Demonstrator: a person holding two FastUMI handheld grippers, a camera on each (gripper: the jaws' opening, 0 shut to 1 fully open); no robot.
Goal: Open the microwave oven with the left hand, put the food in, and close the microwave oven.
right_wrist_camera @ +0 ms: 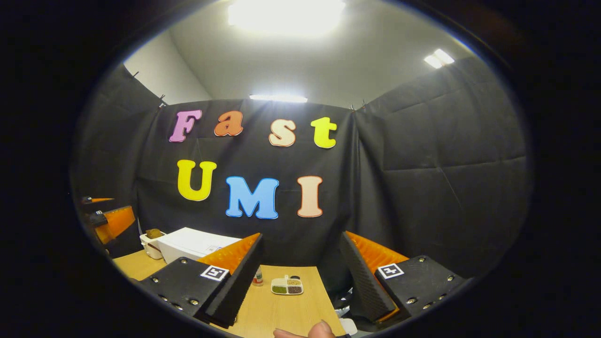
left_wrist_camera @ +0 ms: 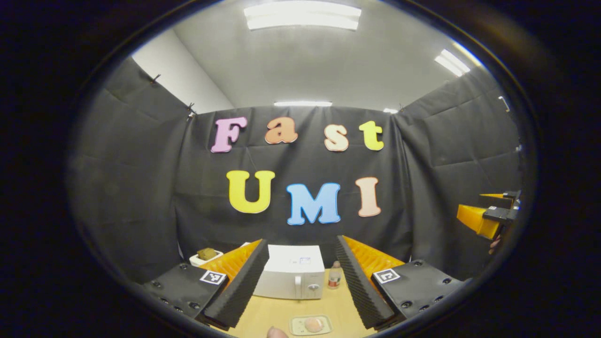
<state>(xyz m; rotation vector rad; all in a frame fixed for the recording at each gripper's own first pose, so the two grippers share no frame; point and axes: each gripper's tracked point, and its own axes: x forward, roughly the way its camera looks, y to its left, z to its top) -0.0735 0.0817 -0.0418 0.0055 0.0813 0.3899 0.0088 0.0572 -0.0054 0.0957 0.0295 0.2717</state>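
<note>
Microwave oven (left_wrist_camera: 293, 272) stands near the far edge of the wooden table (left_wrist_camera: 263, 314), door shut, with its handle and dial on the right part of the front. Food (left_wrist_camera: 313, 324) rests on a small tray (left_wrist_camera: 295, 326) at the near edge of the table, in front of the oven and apart from it. A small bottle (left_wrist_camera: 334, 275) stands just beside the oven's right side. A white container (left_wrist_camera: 205, 257) with a brown item sits at the oven's left, toward the far left corner. In the right gripper view, a divided dish (right_wrist_camera: 287, 285) with four compartments lies farther to the right on the table.

Left gripper (left_wrist_camera: 296, 281) is held above the near edge, fingers spread wide, holding nothing, aimed at the oven front. Right gripper (right_wrist_camera: 300, 277) is likewise spread and empty, raised off to the right of the table.

Task status, as judged: no step is complete. Door opening is not yet begun, the food is not yet picked up, and closing remains. Next action calls for the left gripper to reach the door handle
</note>
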